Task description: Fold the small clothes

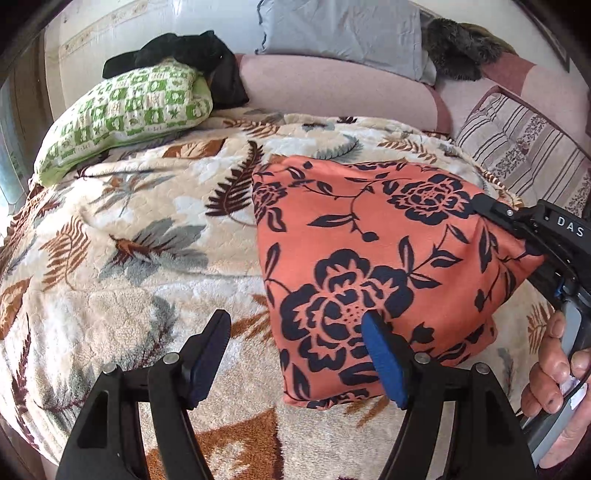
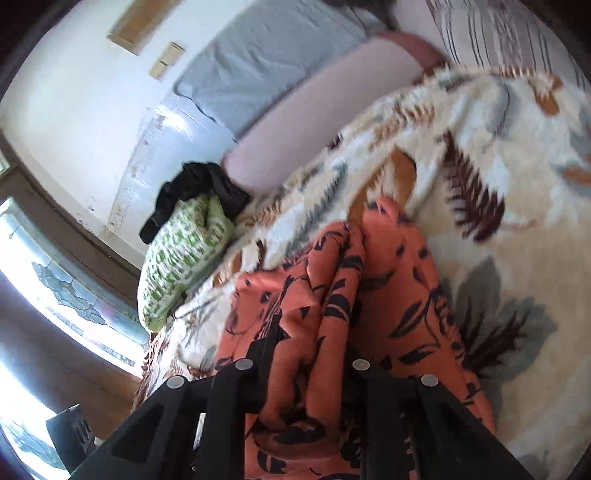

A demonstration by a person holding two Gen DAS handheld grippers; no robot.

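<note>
An orange cloth with dark blue flowers (image 1: 369,240) lies on the leaf-patterned blanket (image 1: 129,258). Its right edge is pulled up off the blanket. My right gripper (image 1: 484,206) comes in from the right and is shut on that raised edge. In the right wrist view the orange cloth (image 2: 399,280) bunches in folds between the right gripper's (image 2: 317,339) fingers and hides their tips. My left gripper (image 1: 295,325) hangs open over the cloth's near left corner. Its blue pad (image 1: 384,362) sits above the cloth and its other finger is above the blanket.
A green and white pillow (image 1: 125,114) with a black garment (image 1: 184,51) on it lies at the back left. A pink bolster (image 1: 332,88), a grey pillow (image 1: 343,29) and a striped cushion (image 1: 524,147) line the back. A hand (image 1: 554,369) holds the right gripper's handle.
</note>
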